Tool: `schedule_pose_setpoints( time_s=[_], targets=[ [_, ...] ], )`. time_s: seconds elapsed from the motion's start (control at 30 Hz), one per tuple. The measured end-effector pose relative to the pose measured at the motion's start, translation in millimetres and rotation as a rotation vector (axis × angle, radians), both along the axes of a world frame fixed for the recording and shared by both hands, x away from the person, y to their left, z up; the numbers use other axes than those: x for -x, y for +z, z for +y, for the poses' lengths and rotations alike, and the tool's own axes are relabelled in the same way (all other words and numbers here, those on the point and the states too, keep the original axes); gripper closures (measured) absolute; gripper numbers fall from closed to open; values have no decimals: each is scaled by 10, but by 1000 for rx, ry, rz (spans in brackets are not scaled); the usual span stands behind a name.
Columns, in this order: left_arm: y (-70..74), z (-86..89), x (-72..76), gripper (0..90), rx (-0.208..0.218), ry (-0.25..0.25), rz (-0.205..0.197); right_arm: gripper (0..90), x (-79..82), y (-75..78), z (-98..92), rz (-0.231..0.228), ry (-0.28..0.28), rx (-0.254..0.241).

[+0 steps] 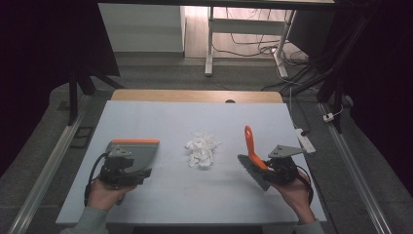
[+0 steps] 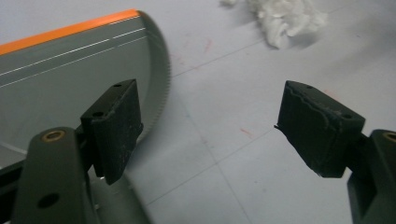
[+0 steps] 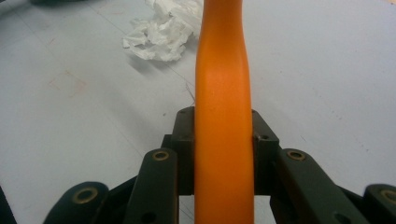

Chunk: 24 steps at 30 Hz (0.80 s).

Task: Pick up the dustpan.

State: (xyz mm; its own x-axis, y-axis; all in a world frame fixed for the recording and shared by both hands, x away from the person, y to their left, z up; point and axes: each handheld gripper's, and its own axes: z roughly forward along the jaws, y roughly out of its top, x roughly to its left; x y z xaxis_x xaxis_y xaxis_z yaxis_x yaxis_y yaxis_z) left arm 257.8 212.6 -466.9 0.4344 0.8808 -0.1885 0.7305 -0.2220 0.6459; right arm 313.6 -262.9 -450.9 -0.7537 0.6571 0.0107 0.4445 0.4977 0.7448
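Right gripper [image 3: 224, 154] is clamped on the orange brush handle [image 3: 223, 93], bristles low near the worktop [image 1: 160, 195]. Left gripper [image 2: 219, 135] has its jaws wide with nothing between them, right beside the grey dustpan [image 1: 139, 153]. Paper scraps [image 1: 202, 148] sit between the two. Looks like setup for sweeping; next it needs a grip on the dustpan.

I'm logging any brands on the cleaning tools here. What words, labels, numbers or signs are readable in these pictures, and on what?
None can be read.
Dustpan: grey with an orange edge, no lettering visible.
Brush: plain orange handle, held in the shut jaws of the right gripper, no print.
Crumpled paper: white, no writing visible.
Table: only faint red marks and thin lines, no letters.
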Motion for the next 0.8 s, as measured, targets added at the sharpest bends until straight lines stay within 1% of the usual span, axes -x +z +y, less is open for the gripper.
schedule_pose_setpoints(
  time_s=[0.13, 0.23, 0.37, 0.5, 0.57, 0.8],
  targets=[
    [6, 78, -33, 226, -11, 39, 26, 703, 0, -7, 6, 3, -2, 4],
    [-7, 126, -55, 226, -28, 67, 58, 704, -1, -17, 10, 6, -2, 7],
    [-34, 193, -70, 226, -38, 105, 104, 704, -5, -27, 16, 11, 0, 9],
    [-52, 256, -51, 219, -47, 134, 133, 704, -10, -37, 17, 15, 0, 9],
    [-65, 277, -40, 215, -47, 146, 141, 704, -13, -41, 18, 17, 1, 9],
    [-177, 324, -21, 212, -48, 177, 188, 704, -14, -43, 20, 17, 2, 10]
  ],
)
